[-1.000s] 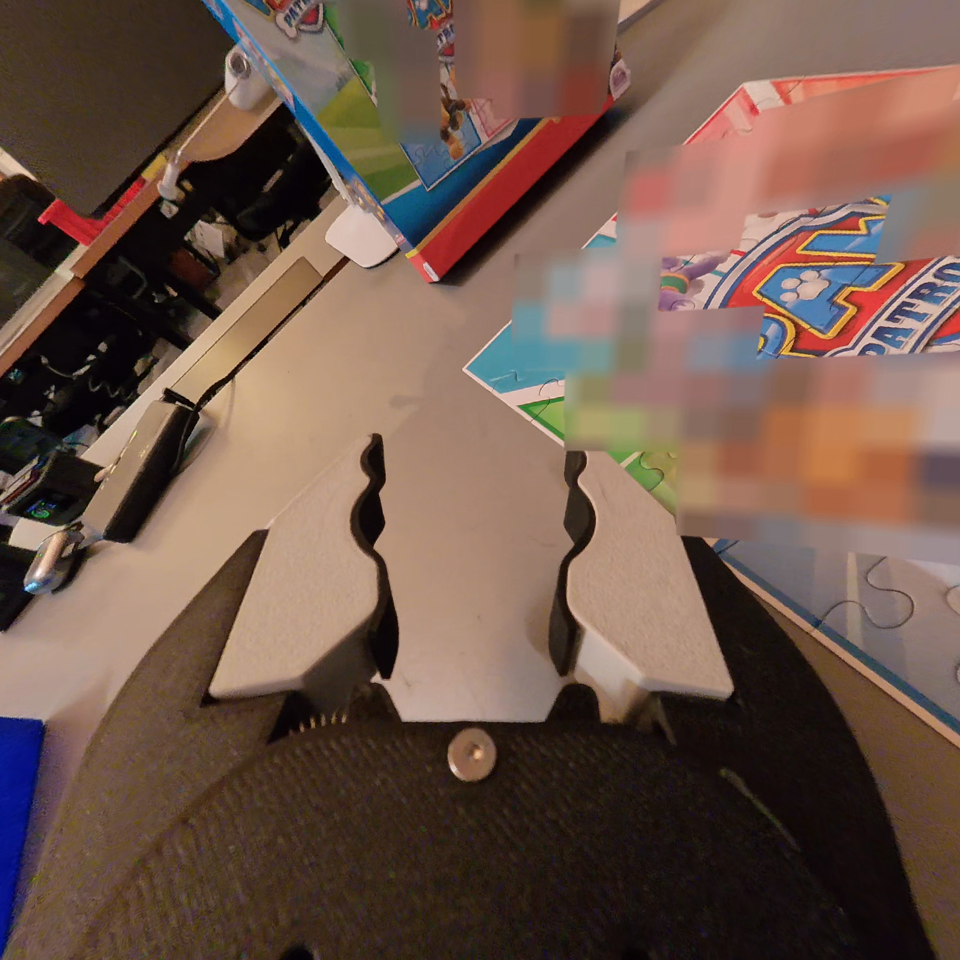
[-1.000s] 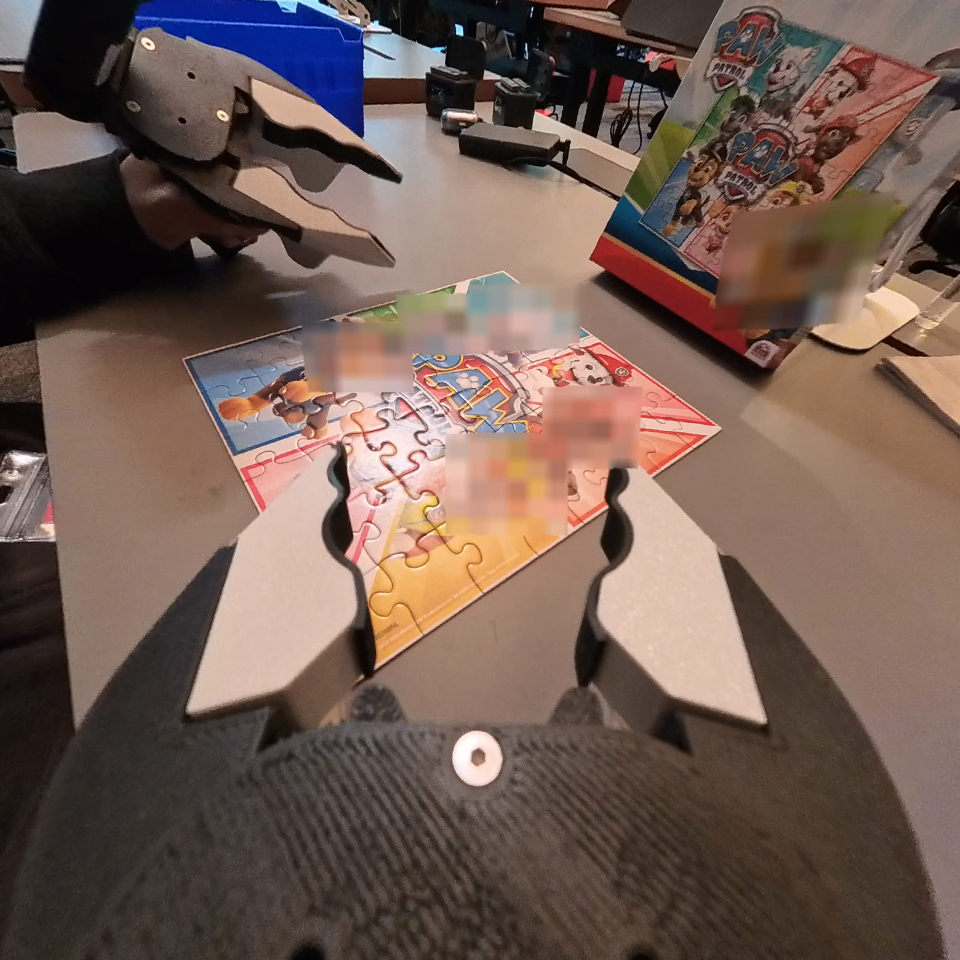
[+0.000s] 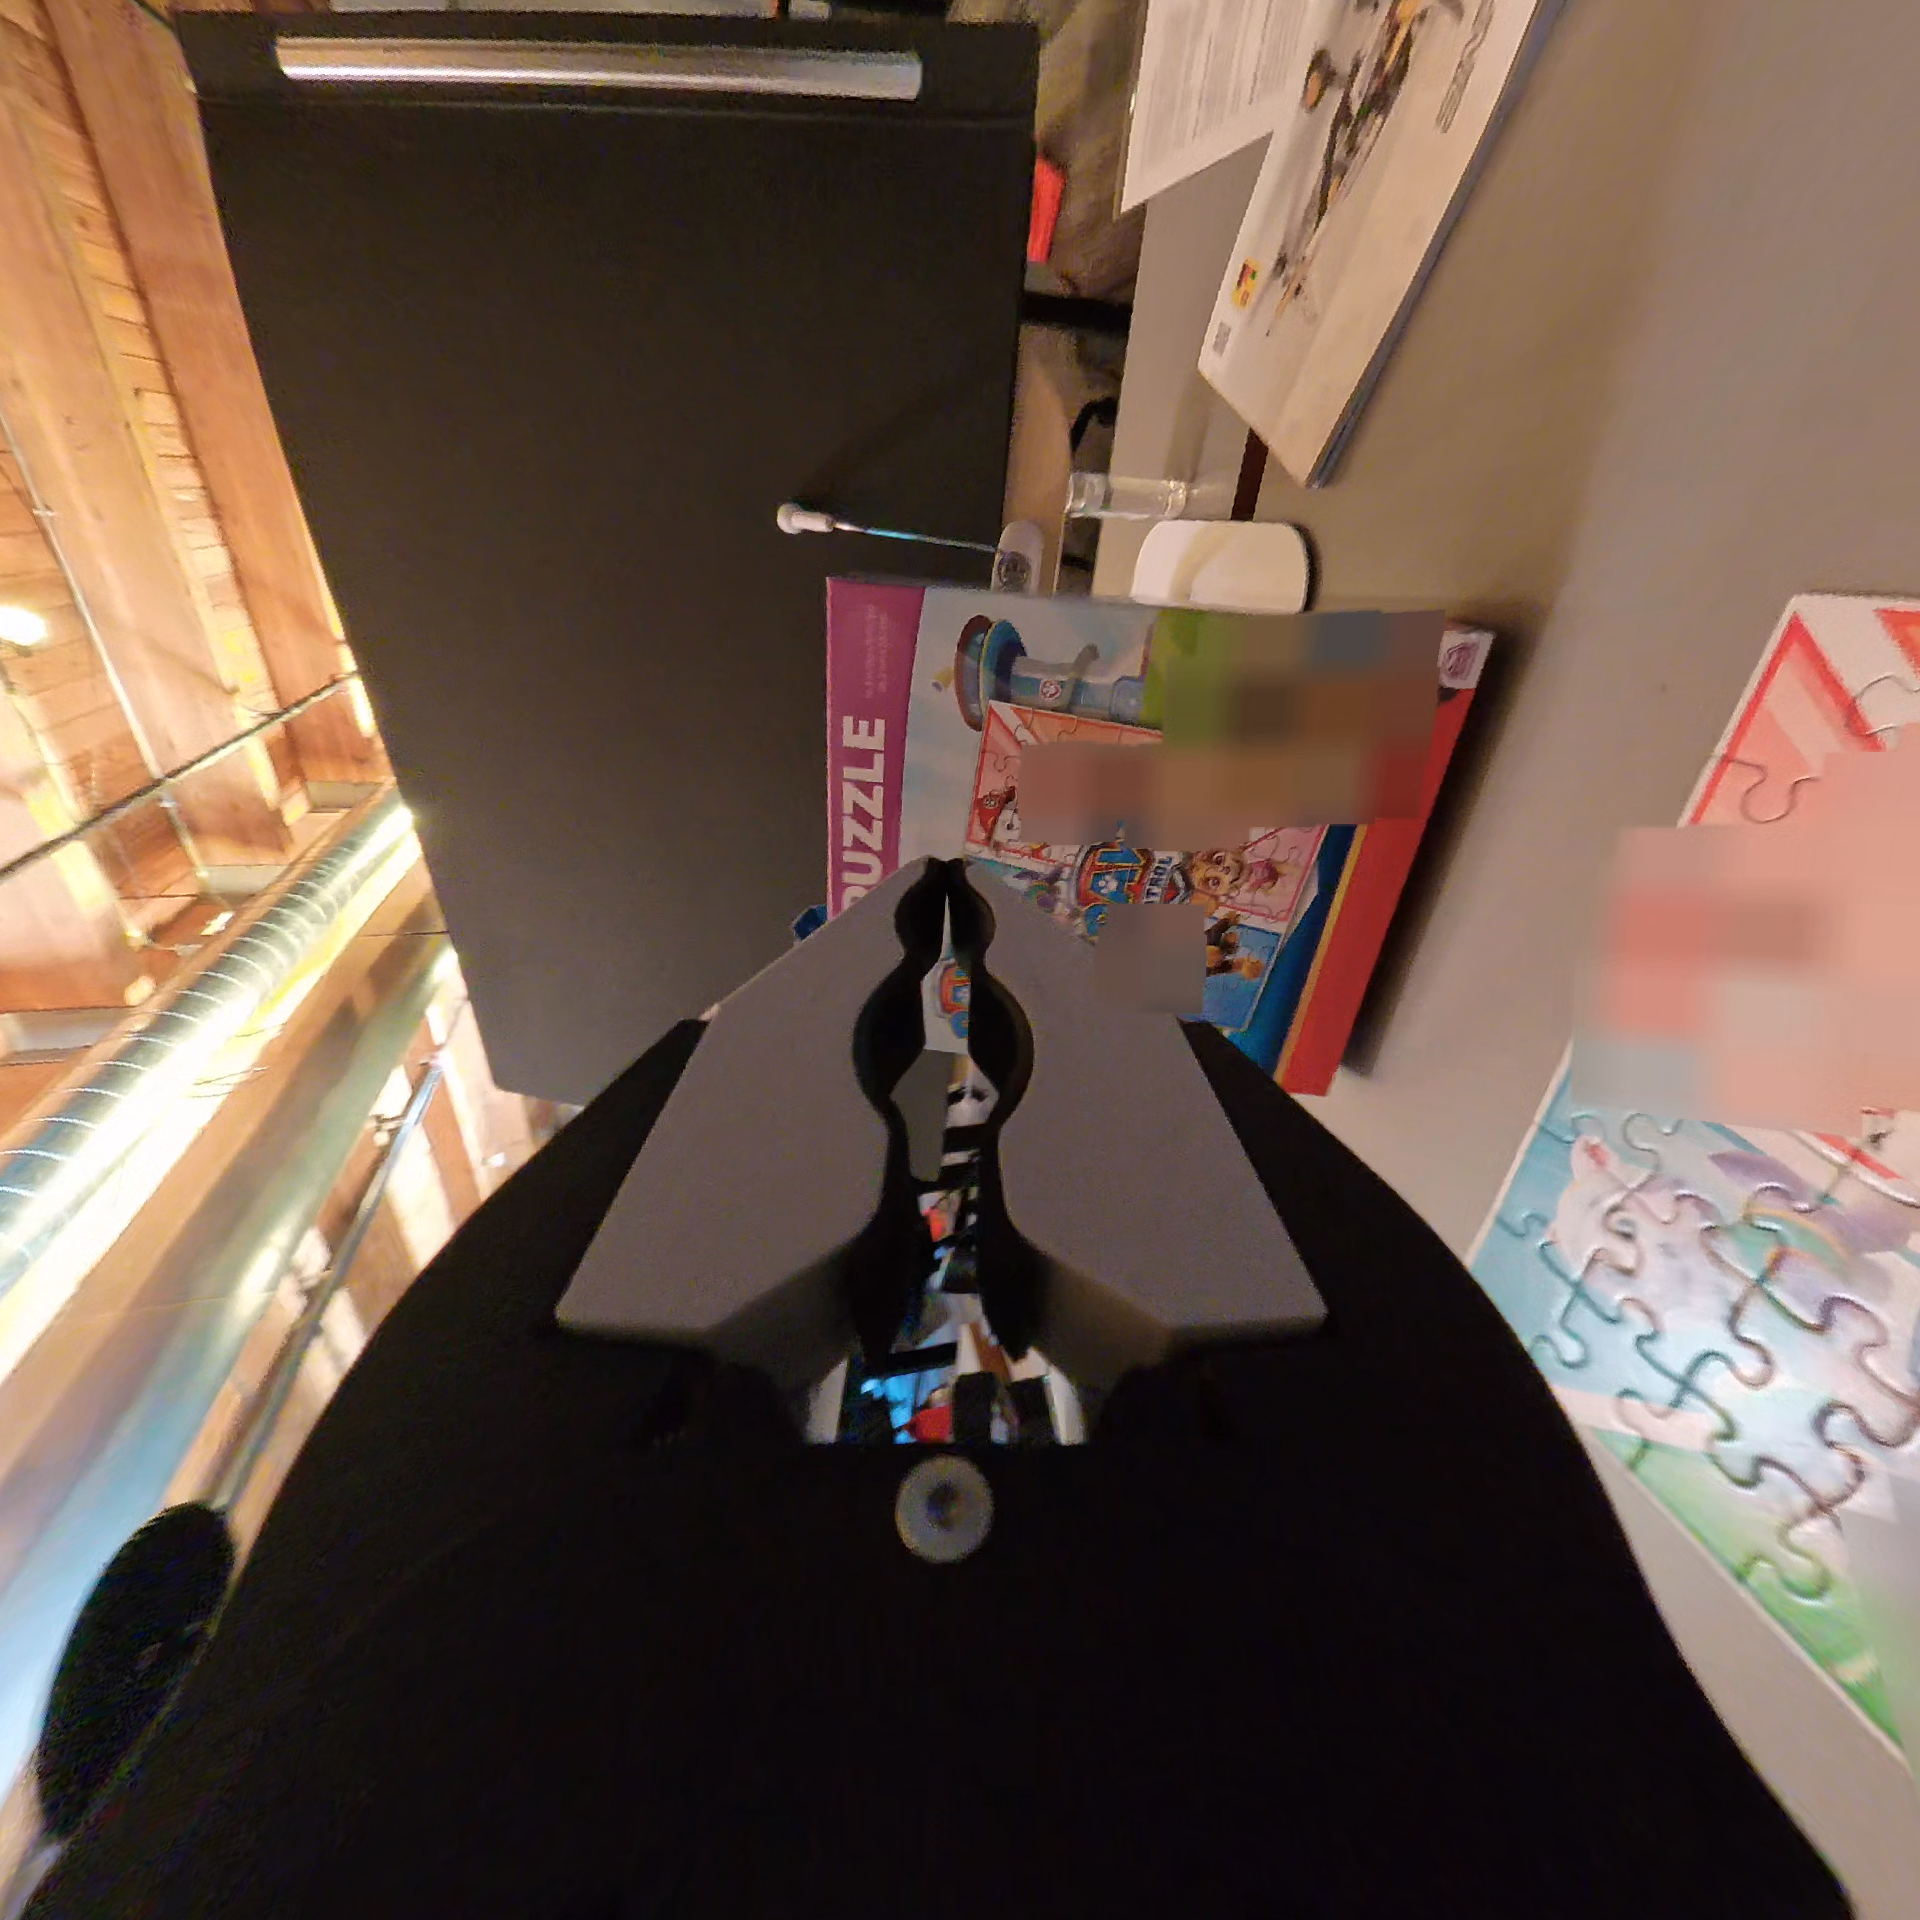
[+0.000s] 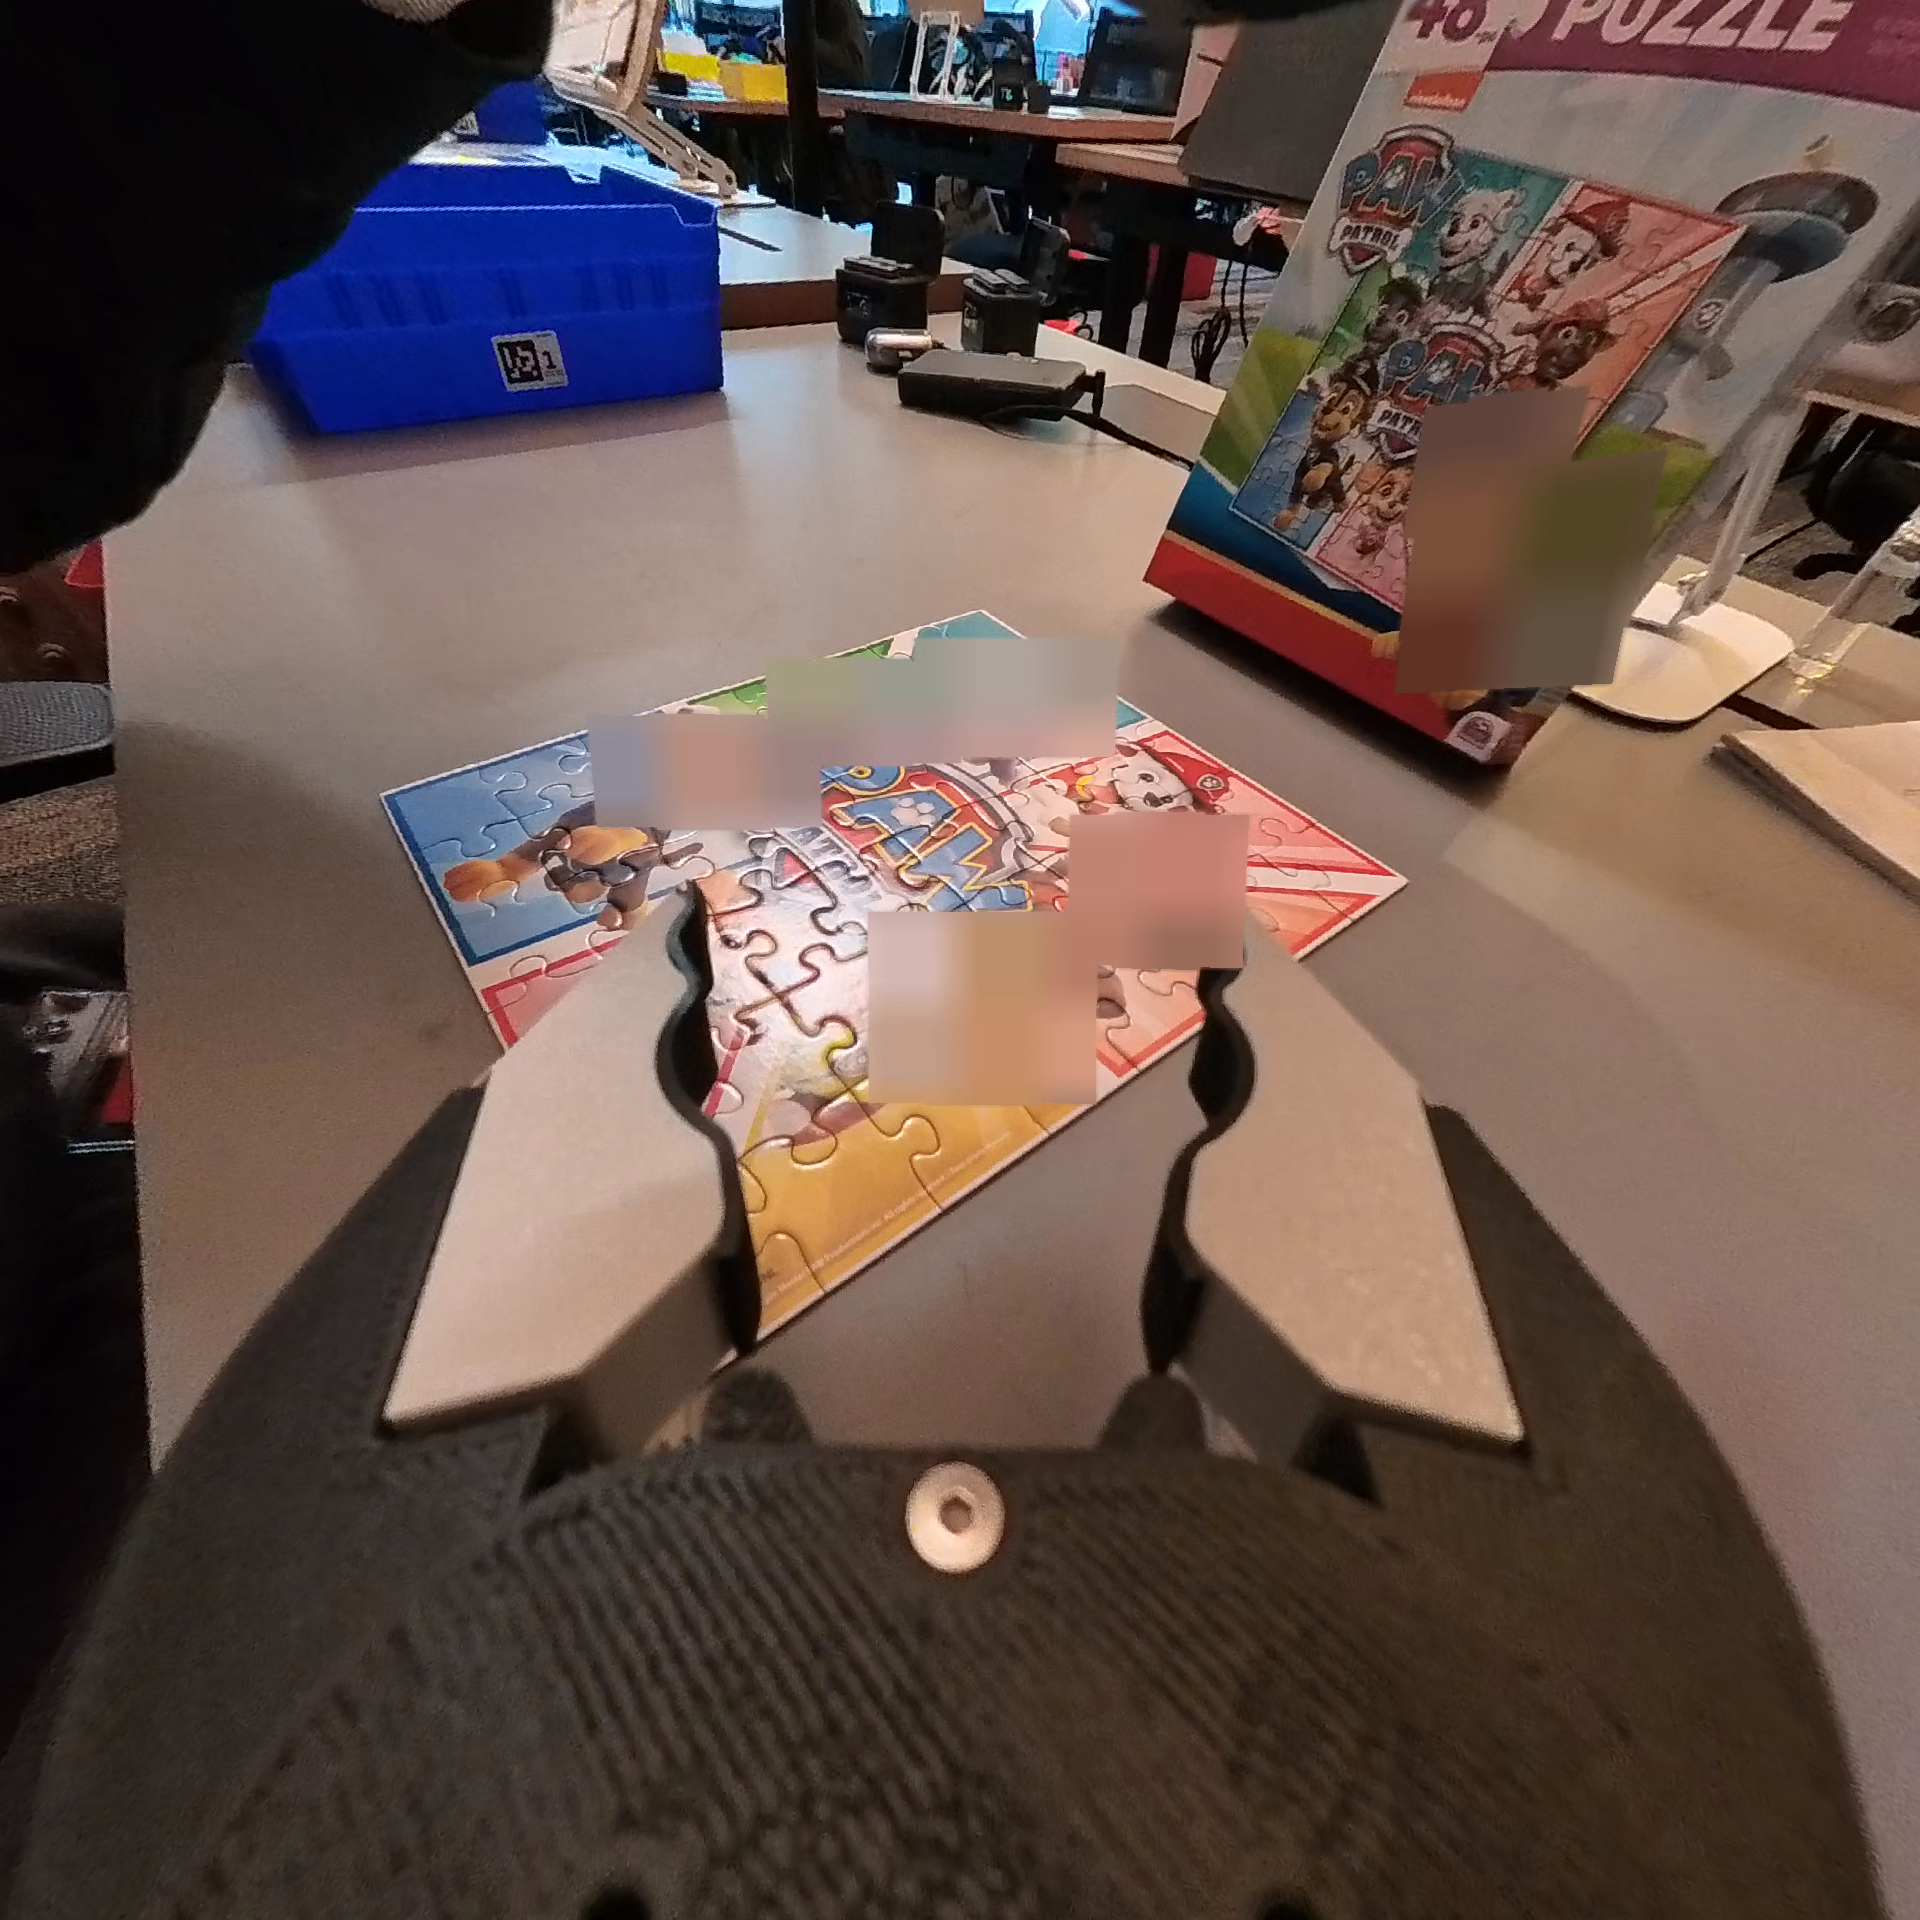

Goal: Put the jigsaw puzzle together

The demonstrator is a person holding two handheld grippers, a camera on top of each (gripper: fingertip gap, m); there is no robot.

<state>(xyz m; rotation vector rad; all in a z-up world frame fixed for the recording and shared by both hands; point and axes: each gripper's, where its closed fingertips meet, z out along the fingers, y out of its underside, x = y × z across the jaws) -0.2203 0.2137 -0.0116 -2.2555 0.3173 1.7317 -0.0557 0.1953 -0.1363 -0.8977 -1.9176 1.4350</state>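
My left gripper [image 3: 948, 868] is shut, its fingertips meeting with nothing visible between them. It is rolled onto its side above the grey table [image 3: 1662, 416], pointing at a colourful puzzle box [image 3: 1382, 935] that stands upright. The assembled cartoon jigsaw puzzle [image 3: 1714, 1299] lies flat to its right. My right gripper [image 4: 951, 940] is open and empty, hovering above the near part of the same puzzle [image 4: 488, 821]. The puzzle box [image 4: 1455, 260] stands at the back right in the right wrist view.
A blue bin [image 4: 499, 281] and a black power adapter [image 4: 987, 379] sit at the table's far side. A white stand base [image 4: 1683, 655] and a booklet [image 4: 1829, 779] lie right of the box. A dark monitor [image 3: 623, 416] stands behind. A dark sleeve [image 4: 156, 208] fills the top left. Across from one pair of fingers to the other is roughly 20 cm.
My left gripper has shut, from wide open, and has rolled onto its side, now facing the puzzle box. My right gripper has stayed open over the puzzle, almost unmoved.
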